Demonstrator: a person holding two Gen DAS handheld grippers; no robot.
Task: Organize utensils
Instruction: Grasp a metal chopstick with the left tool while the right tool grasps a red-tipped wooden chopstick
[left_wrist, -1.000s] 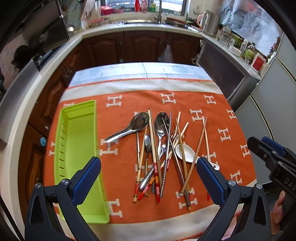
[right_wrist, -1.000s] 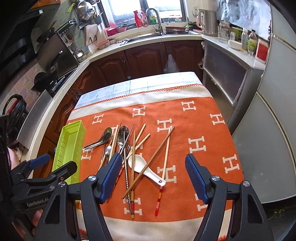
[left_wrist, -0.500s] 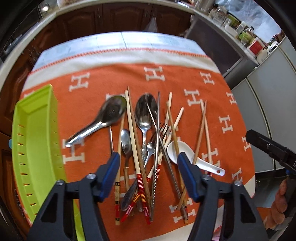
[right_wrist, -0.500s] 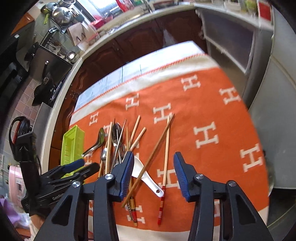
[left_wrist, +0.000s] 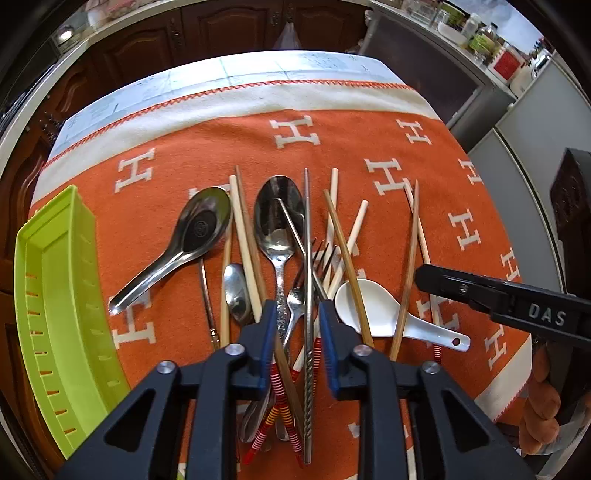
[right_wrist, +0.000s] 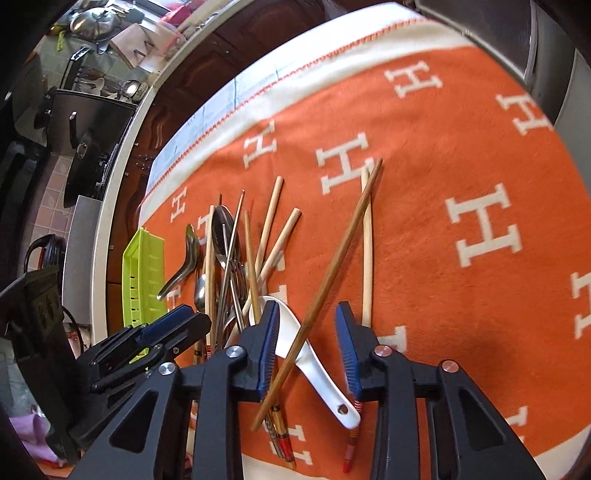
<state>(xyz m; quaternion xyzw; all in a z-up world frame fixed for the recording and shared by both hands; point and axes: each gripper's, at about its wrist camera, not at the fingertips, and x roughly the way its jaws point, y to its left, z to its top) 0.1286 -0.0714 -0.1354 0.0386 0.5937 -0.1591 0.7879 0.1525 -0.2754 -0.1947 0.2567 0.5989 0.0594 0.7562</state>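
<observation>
Right of the green tray (left_wrist: 55, 314), the left tongs (left_wrist: 297, 332) stood narrowly spread around stiff, slippery metal chopsticks (left_wrist: 307, 295), seemingly not yet pinching, while the spread right tongs (right_wrist: 306, 343) straddled the fragile white ceramic spoon (right_wrist: 310, 354), best gripped mid-handle.

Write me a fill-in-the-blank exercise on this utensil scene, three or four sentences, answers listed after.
1. The plastic tray at the left of the pile is coloured ____.
2. The white ceramic spoon lies between the fingers of the ____ claw.
3. The cloth under the utensils is orange with a white letter ____ repeated across it.
4. The left claw straddles the handle of the twisted metal ____.

Answers: green; right; H; chopstick
</observation>
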